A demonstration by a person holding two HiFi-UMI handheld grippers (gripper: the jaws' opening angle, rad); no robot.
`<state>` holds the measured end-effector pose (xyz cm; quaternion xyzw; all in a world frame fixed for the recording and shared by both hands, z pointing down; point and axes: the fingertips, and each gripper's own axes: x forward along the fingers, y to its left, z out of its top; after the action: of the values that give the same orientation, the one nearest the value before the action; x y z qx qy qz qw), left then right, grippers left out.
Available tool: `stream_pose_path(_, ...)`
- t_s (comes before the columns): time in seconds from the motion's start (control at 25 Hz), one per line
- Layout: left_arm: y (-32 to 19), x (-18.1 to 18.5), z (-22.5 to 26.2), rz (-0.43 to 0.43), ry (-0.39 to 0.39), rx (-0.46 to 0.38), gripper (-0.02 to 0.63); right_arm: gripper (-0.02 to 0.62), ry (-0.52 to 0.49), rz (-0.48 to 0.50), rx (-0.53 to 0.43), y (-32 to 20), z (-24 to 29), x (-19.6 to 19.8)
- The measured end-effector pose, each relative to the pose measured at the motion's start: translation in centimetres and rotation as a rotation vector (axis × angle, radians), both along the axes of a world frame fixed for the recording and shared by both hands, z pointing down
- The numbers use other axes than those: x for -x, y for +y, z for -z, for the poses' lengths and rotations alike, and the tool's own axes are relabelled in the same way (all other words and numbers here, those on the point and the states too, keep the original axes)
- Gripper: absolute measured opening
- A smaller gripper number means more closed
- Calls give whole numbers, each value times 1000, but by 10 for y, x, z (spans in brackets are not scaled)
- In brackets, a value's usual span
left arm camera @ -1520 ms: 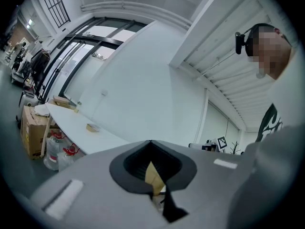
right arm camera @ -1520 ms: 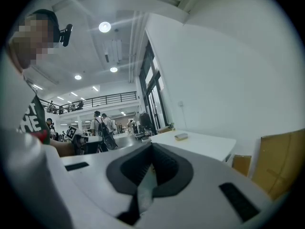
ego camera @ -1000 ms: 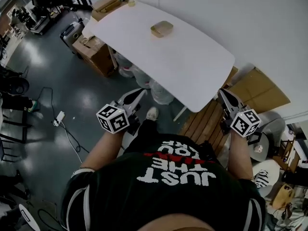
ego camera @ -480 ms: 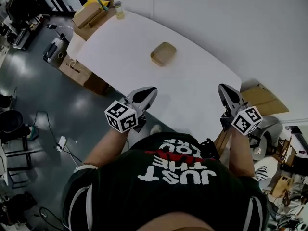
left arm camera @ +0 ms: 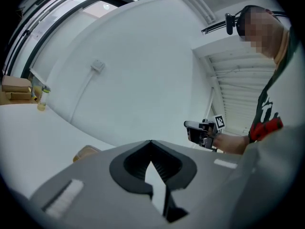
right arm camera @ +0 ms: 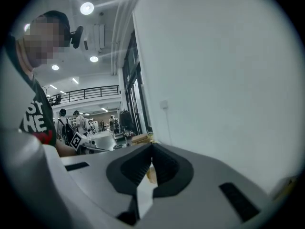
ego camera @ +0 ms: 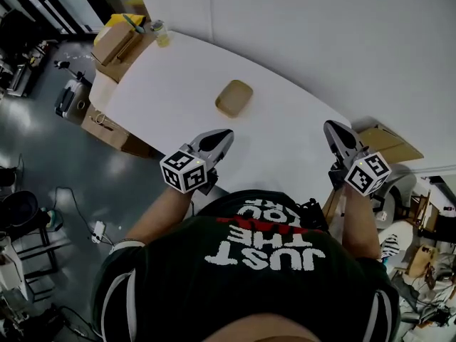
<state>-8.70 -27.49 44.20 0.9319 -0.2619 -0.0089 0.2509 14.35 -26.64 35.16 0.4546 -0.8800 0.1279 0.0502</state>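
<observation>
Two grippers in shot: left gripper [ego camera: 222, 138], right gripper [ego camera: 333, 131] — one white table [ego camera: 164, 112], one tan container [ego camera: 234, 97], one jar [ego camera: 158, 33] — three cardboard boxes [ego camera: 117, 40].

Table [ego camera: 285, 134]: white top, rounded corners, set along a white wall.
- Tray [ego camera: 234, 97]: small, tan, rounded; lies alone near the middle of the top, well apart from the rest.
- Boxes [ego camera: 114, 41]: brown cardboard, stacked at the far left end, a yellow item on top.
- Bottle [ego camera: 159, 33]: clear, yellowish contents, upright just beside the boxes.

Floor [ego camera: 43, 155]: dark grey, glossy.
- Carton [ego camera: 107, 123]: brown, partly under the table's left end.
- Cable [ego camera: 78, 205]: loose, near a white plug block.
</observation>
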Motion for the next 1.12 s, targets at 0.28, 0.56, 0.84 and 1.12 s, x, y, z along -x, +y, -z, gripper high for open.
stream_pose_path(0.28, -29, -26, -15, 38, -48, 24, 8, 6, 6, 60, 4, -25, 1, -13)
stream_pose_path(0.56, -54, -38, -59, 104, -79, 175, 8, 6, -12, 119, 30, -50, -19, -13)
stream_pose_path(0.84, -70, -58, -131, 120, -69, 411, 9, 6, -15, 151, 58, -72, -39, -5)
stream_pose_path(1.12, -88, -71, -189, 158, 91, 639, 69, 6, -20, 148, 84, -86, -59, -5)
